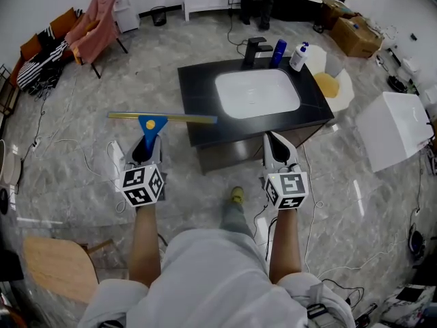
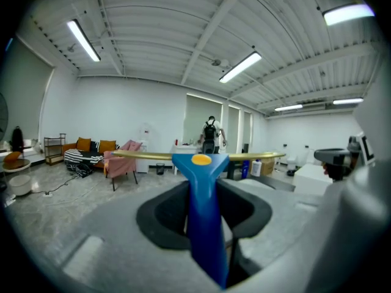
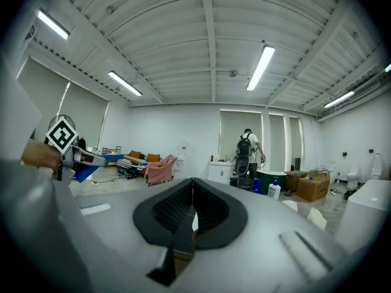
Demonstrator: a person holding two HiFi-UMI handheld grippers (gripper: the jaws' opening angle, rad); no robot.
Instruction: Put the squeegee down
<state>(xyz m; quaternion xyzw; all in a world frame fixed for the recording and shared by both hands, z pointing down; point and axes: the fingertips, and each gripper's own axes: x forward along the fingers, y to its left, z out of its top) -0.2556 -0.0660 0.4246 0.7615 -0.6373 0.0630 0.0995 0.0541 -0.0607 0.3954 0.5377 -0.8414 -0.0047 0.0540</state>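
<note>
The squeegee (image 1: 156, 120), a blue tapering handle with a yellow dot at its head and a long thin yellow-gold blade bar, is hanging in the air just off the front left corner of the black worktop (image 1: 198, 101), clamped by its handle in the left gripper (image 1: 146, 147). The handle is pointing away from the person and the bar is lying level and crosswise, its right tip overlapping the worktop's left edge in the head view. Only the gripper views are showing the jaws closely: the left pressing on the handle, the right gripper (image 3: 192, 218) closed together on nothing.
</note>
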